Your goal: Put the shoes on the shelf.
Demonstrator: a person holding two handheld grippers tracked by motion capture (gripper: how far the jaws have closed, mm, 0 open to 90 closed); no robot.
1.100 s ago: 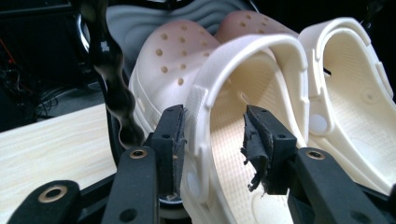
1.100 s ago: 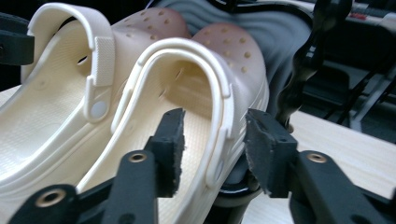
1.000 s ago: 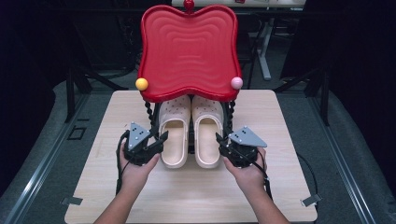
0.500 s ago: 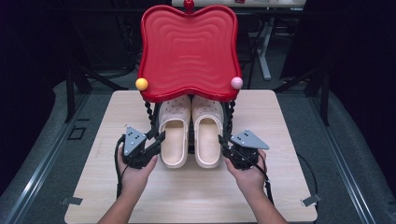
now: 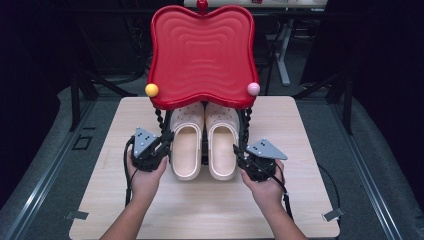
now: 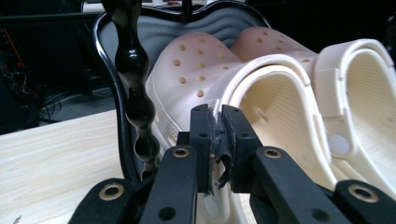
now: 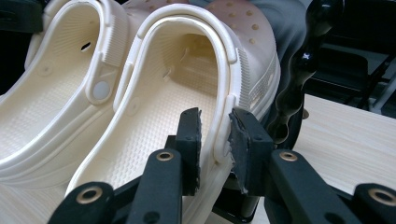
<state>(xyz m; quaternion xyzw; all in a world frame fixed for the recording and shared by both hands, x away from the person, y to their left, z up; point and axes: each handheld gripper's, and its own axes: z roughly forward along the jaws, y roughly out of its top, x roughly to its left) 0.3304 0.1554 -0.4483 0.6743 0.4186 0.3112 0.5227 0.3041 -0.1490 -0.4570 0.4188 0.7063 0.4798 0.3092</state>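
High view: we see both clogs (image 5: 204, 142) side by side on the table (image 5: 100, 200), toes under the red rack (image 5: 202, 55).

Left gripper (image 6: 215, 140) view: jaws clenched, wall-grip unclear.

Right gripper (image 7: 215, 135) view: jaws apart, straddling the outer wall. Likely risk: uneven pulls could snag clogs on the black post (image 7: 294, 84).

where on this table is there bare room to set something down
Free: the light wooden table along its near edge between the forearms, and the strips left and right of the red wavy-topped rack. Crowded: the middle, where both grippers flank the cream perforated clogs under the rack.
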